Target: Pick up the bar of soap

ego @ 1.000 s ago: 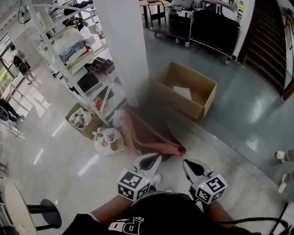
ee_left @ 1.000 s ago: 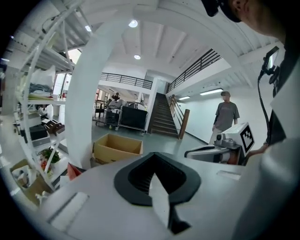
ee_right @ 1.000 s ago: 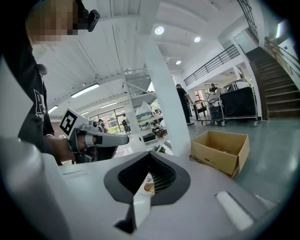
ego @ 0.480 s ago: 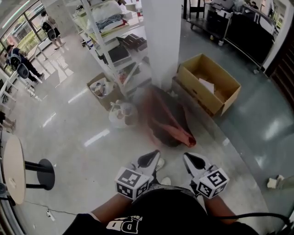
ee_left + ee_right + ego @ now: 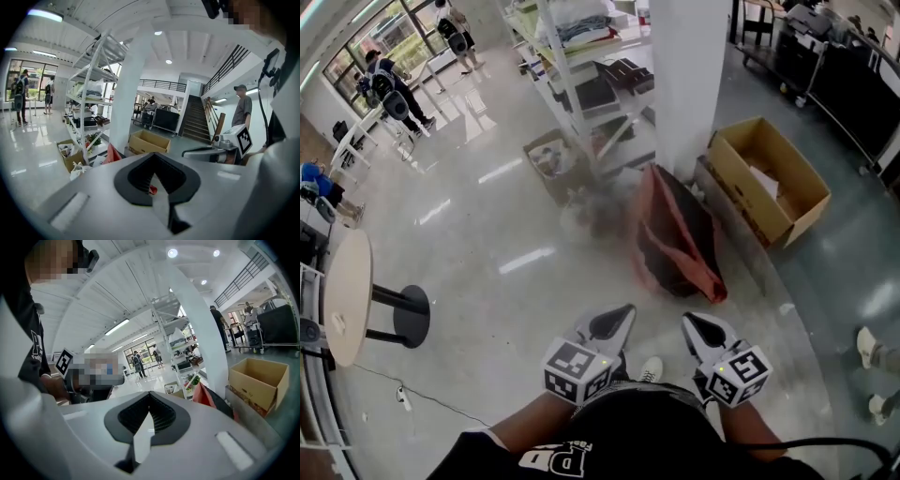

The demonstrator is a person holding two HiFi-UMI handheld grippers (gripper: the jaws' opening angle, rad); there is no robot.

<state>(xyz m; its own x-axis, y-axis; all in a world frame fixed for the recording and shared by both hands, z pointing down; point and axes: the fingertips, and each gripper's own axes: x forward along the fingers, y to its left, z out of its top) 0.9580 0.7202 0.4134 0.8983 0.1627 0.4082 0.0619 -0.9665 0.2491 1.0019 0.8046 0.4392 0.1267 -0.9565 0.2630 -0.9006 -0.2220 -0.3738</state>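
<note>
No bar of soap shows in any view. In the head view both grippers are held close in front of my chest, side by side over the glossy floor. My left gripper [image 5: 614, 324] has its jaws together with nothing between them, and so does my right gripper [image 5: 697, 328]. In the left gripper view the left gripper [image 5: 153, 157] points toward a white pillar [image 5: 125, 98] and a cardboard box [image 5: 149, 142]. In the right gripper view the right gripper [image 5: 150, 398] points toward the same pillar [image 5: 199, 329], with the left gripper's marker cube at the left.
Ahead on the floor lies a red and dark bag [image 5: 673, 246] at the foot of the white pillar [image 5: 689, 75]. An open cardboard box [image 5: 769, 178] sits to its right, a white shelf rack [image 5: 581, 66] to its left. A round table [image 5: 347, 295] stands at the left. People stand far left.
The head view has swung left: pillar, bag and cardboard box have slid to the right, and the round table has come further in. Both grippers stay shut near my chest.
</note>
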